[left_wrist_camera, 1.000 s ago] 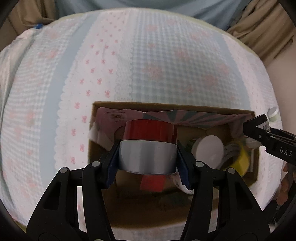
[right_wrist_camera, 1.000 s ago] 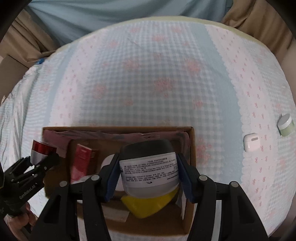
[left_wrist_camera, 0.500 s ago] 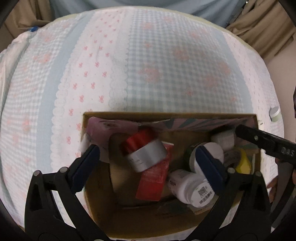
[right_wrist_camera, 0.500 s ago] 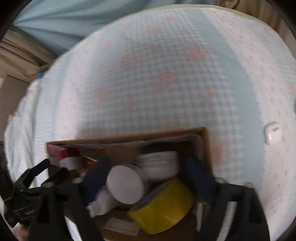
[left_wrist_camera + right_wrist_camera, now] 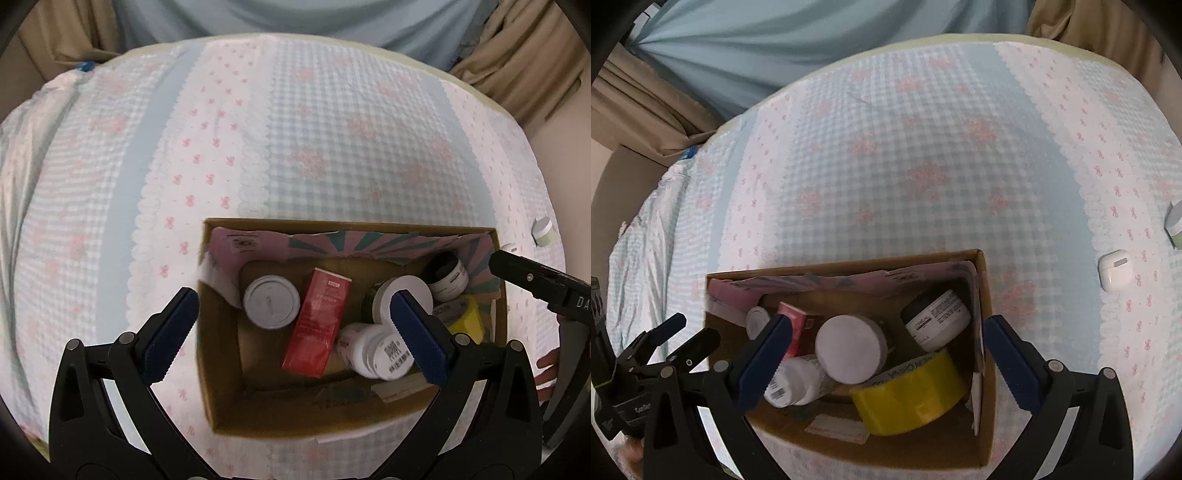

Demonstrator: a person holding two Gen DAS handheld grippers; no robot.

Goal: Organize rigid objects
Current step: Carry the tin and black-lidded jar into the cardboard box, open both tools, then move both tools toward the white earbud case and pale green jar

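Observation:
An open cardboard box (image 5: 221,369) (image 5: 984,280) lies on the bed. It holds a silver can (image 5: 271,302), a red carton (image 5: 317,323), a white pill bottle (image 5: 376,356), a white-lidded jar (image 5: 849,349), a black and white jar (image 5: 936,319) and a yellow tape roll (image 5: 912,391). My left gripper (image 5: 295,336) is open and empty above the box's left half. My right gripper (image 5: 882,360) is open and empty above the box's right half. Each gripper shows at the edge of the other's view.
The bed has a blue gingham and pink bow sheet (image 5: 923,166). A white earbud case (image 5: 1117,269) and a small green jar with a white lid (image 5: 543,230) lie on the sheet right of the box. Curtains hang behind the bed.
My left gripper opened and dropped the red and silver can into the box. My right gripper opened and dropped the black and white jar into the box. Both grippers rose slightly.

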